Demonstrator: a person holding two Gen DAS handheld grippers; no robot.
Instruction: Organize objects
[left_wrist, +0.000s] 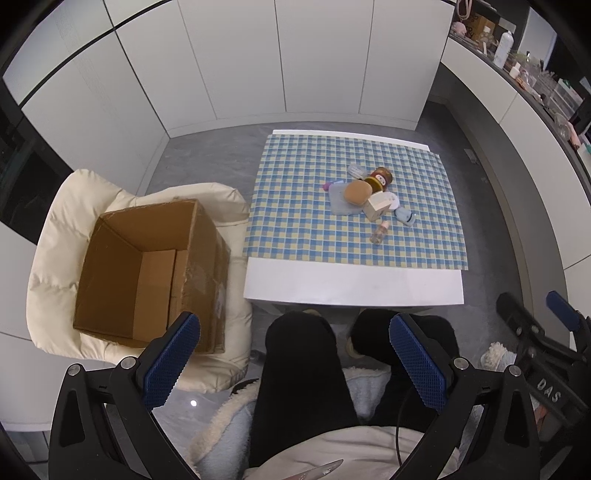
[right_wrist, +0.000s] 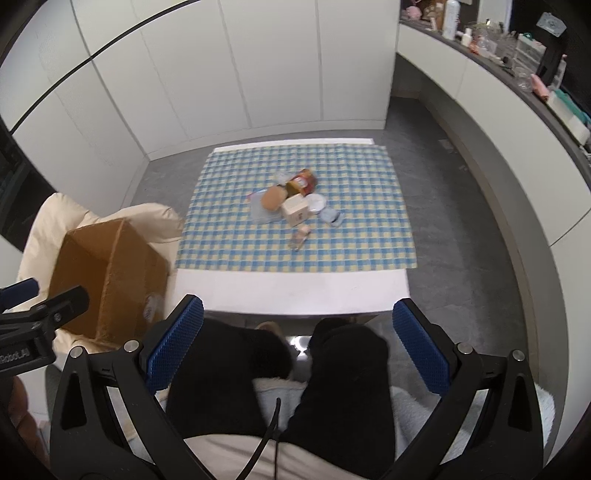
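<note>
From my left wrist view, my left gripper (left_wrist: 284, 365) has its jaws wide apart and holds nothing; it hangs above my knees, well short of the bench (left_wrist: 351, 284). I judge the work has not begun: the cardboard box (left_wrist: 147, 269) on the cream cushion (left_wrist: 55, 258), ahead and to the left of the jaws, looks empty. All the things lie in one small heap on the checked cloth (left_wrist: 295, 229), far ahead and a little right of the jaws: a brown jar (left_wrist: 380, 177), a round bun-like thing (left_wrist: 357, 192), a small carton (left_wrist: 377, 208), a little bottle (left_wrist: 380, 233) and a pale blue piece (left_wrist: 405, 217). The little bottle lies apart from the heap, nearest to me, so it seems the easiest first pick.

From my right wrist view, my right gripper (right_wrist: 297, 354) is empty too, jaws spread open, over my legs. The heap is straight ahead of these jaws, the box far to their left. The next move calls for reaching forward over the bench edge. The things touch one another, so closing on one may push its neighbour; the jar lies on its side and may roll.
</note>
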